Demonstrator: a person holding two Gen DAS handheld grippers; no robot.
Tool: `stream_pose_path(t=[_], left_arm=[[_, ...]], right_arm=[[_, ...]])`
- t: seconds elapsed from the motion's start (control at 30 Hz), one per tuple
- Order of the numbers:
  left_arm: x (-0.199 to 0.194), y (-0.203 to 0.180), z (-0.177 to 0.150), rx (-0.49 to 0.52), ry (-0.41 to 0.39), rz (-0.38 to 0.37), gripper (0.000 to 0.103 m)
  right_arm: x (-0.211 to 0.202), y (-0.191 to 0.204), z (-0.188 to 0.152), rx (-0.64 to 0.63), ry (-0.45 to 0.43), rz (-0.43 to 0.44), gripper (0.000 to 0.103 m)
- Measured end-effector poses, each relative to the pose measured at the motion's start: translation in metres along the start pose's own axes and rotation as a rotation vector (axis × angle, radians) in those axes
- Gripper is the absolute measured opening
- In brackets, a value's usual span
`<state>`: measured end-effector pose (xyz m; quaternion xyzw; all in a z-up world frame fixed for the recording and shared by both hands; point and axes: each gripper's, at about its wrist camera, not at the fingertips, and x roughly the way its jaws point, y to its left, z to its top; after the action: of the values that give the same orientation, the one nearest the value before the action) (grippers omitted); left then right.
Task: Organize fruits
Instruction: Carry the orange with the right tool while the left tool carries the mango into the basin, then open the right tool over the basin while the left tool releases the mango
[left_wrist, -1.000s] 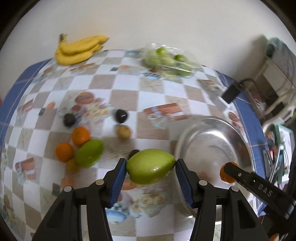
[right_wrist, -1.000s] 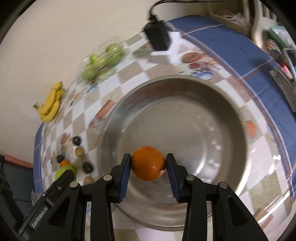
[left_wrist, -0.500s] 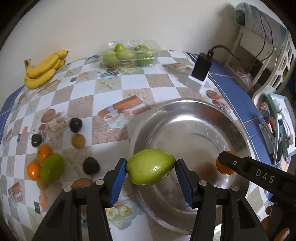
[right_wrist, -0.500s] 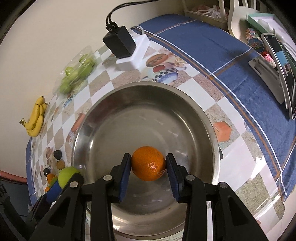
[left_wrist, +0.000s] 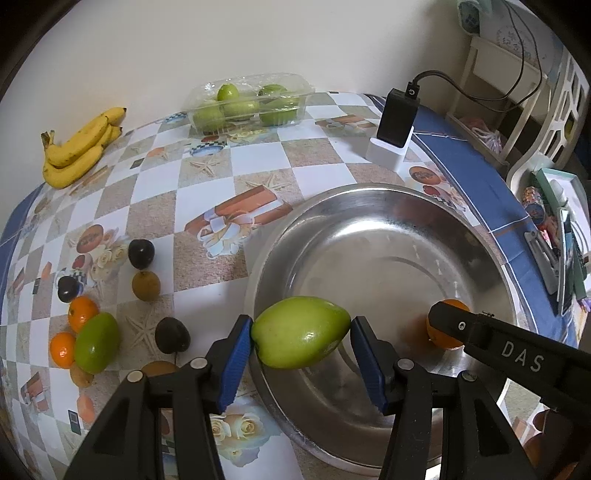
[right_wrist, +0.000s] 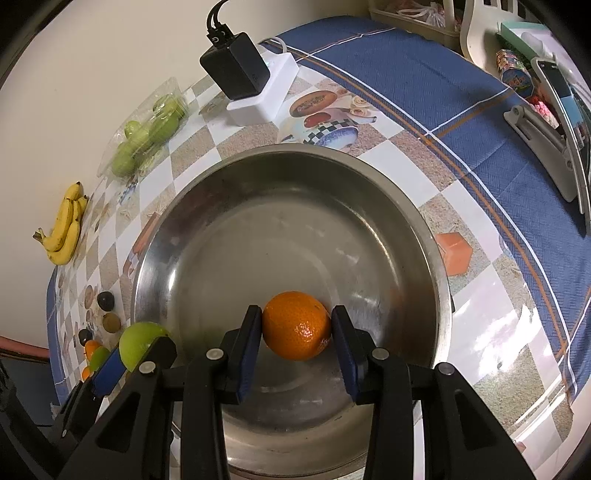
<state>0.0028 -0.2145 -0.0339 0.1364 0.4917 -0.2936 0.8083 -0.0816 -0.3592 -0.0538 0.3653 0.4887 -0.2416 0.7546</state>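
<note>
My left gripper (left_wrist: 301, 345) is shut on a green mango (left_wrist: 300, 331) and holds it above the near left rim of a large steel bowl (left_wrist: 369, 229). My right gripper (right_wrist: 296, 334) is shut on an orange (right_wrist: 295, 329) and holds it low inside the steel bowl (right_wrist: 295, 184), near its front. The orange also shows in the left wrist view (left_wrist: 443, 334), partly hidden by the right gripper. The mango shows at the lower left of the right wrist view (right_wrist: 138, 343). The bowl's floor is bare.
Left of the bowl lie a second green mango (left_wrist: 96, 341), two oranges (left_wrist: 83, 312), dark plums (left_wrist: 141, 253) and brown kiwis (left_wrist: 146, 285). Bananas (left_wrist: 79, 147) and a clear box of green fruit (left_wrist: 245, 103) sit by the wall. A black charger (left_wrist: 397, 118) stands behind the bowl.
My left gripper has carried the mango to the right, from over the tablecloth to over the bowl's rim. My right gripper has drawn back a little with the orange, still in the bowl.
</note>
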Motion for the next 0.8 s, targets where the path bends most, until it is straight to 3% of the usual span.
stream_pose_path(t=[0.27,0.33,0.43,0.8], left_arm=[[-0.004,-0.001,0.002,0.005,-0.011,-0.006,0.059],[-0.004,-0.001,0.002,0.003,-0.012,-0.006,0.059],[-0.008,0.000,0.004,-0.001,-0.020,-0.003,0.059],[-0.013,0.026,0.007,-0.092,-0.013,0.064,0.073]], right_arm=[[0.001,0.003,0.001,-0.013,-0.003,-0.020,0.041],[0.000,0.004,0.002,-0.017,-0.009,-0.024,0.044],[-0.003,0.006,0.003,-0.031,-0.023,-0.029,0.059],[-0.009,0.011,0.004,-0.056,-0.049,-0.052,0.065]])
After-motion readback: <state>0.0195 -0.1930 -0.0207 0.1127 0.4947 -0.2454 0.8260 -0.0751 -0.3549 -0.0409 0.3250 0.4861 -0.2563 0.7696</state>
